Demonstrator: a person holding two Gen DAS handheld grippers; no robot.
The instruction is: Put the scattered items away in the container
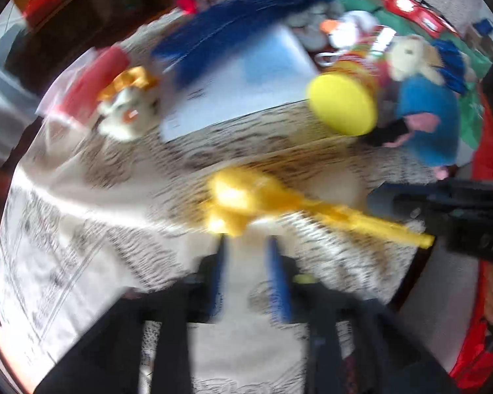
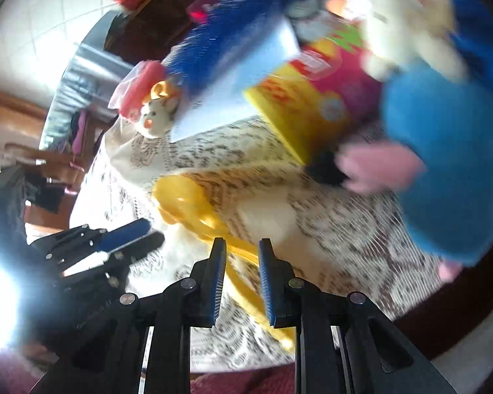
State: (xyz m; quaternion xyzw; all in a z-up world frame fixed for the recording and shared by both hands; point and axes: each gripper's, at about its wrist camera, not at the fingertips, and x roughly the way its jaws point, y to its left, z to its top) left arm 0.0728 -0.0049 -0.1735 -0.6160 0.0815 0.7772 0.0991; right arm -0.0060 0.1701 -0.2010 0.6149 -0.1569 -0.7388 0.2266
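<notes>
Right gripper (image 2: 241,275), low in the middle of its view, has its blue pads nearly together on the handle of a yellow plastic spoon (image 2: 194,207); whether they press it is hard to tell. Its bowl lies just ahead on the lace cloth (image 2: 345,229) over the bench. Left gripper (image 1: 248,282) hangs part open with nothing in it, right behind the spoon's bowl. Farther up sit a yellow-lidded can (image 1: 343,103), a blue soft toy (image 1: 427,121) and a small white toy (image 1: 128,115). Everything is blurry.

A yellow plastic scoop (image 1: 246,200) lies on the cream, brown-patterned lace tabletop (image 1: 92,216); at two o'clock, a blue plush toy (image 1: 427,118).
</notes>
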